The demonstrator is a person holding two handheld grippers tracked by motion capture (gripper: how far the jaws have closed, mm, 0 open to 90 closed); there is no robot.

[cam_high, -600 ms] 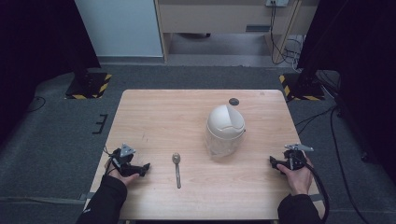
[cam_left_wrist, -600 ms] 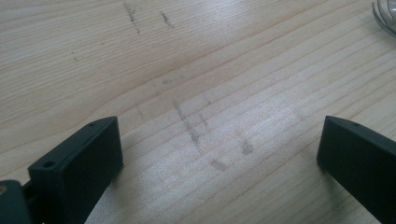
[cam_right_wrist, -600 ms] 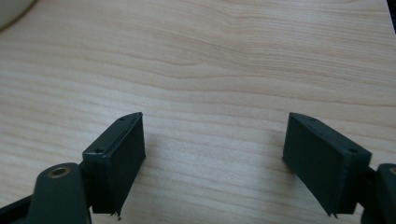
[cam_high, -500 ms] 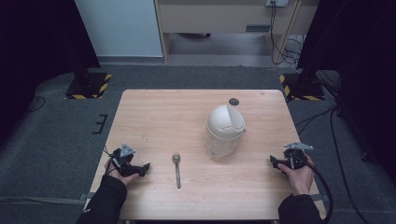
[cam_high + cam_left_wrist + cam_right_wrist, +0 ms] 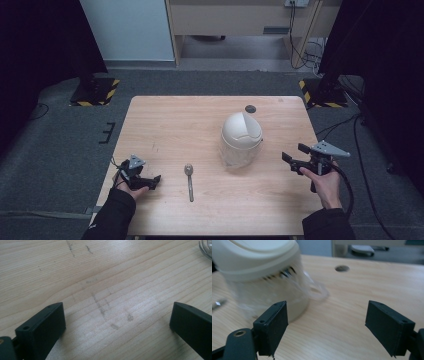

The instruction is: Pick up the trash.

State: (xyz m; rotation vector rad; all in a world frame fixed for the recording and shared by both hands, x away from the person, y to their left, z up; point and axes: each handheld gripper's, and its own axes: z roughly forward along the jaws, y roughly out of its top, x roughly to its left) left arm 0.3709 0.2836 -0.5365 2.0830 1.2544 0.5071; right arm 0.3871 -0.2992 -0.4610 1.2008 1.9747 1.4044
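Both sets of fingers stand spread apart and grasp nothing. On my left gripper, seen from the high view, the jaws point toward the table's middle, low over the wood near the left front corner. From the left gripper view I see its fingers wide apart over bare, faintly scuffed table, with a sliver of a clear rim at the top right corner.

My right gripper is held above the right front part of the table, jaws aimed left toward the container. In the right gripper view its fingers are likewise well separated, and the container sits ahead and to the left, apart from them.

I note the container as a clear-walled body under a cream domed lid, upright, right of centre. A metal spoon lies flat on the wood between the left gripper and the container, bowl away from me, handle toward the front edge, touching neither. A small dark round hole sits in the tabletop beyond the container, near the far edge. The right gripper view is somewhat blurred, so I cannot tell finer detail of the lid.
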